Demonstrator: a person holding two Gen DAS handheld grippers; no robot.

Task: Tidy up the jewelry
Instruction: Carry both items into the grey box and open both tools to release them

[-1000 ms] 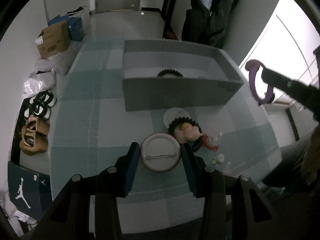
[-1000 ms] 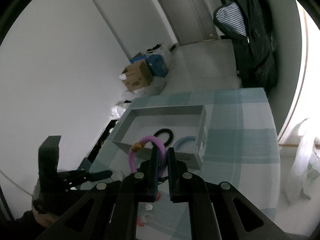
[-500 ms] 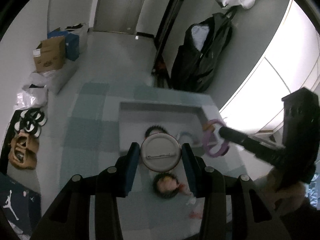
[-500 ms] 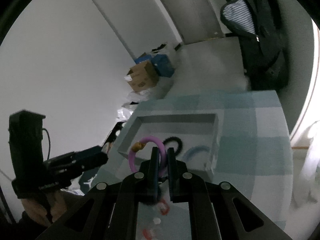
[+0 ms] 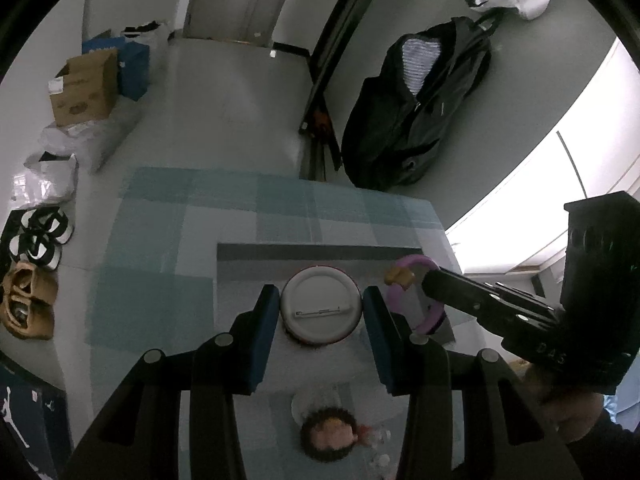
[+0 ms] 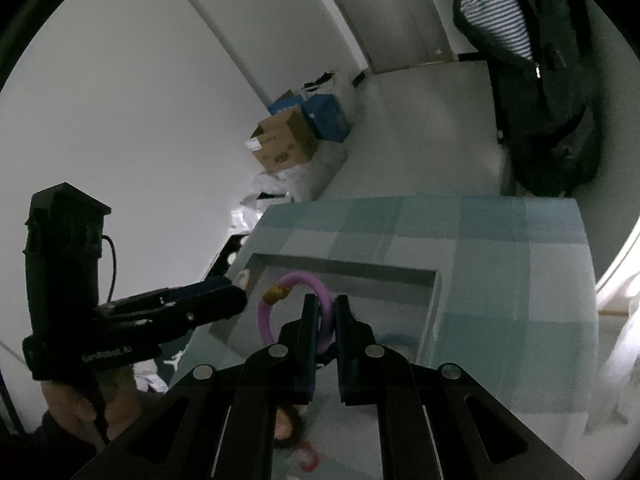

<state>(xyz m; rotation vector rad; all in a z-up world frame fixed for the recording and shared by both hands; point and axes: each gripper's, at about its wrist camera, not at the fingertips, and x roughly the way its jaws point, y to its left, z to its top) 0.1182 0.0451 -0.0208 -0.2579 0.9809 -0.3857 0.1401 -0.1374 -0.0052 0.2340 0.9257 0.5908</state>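
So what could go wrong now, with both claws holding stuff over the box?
The left claw grips the round badge only by its edges, so it might slip out. The right claw pinches just one side of the purple ring, which could swing and miss the gray box. The two claws are close and might bump.

Both grippers are matte black with boxy handles, silver screws and blue-lined jaws; the left gripper (image 6: 216, 300) bears white lettering and a thin black cable.
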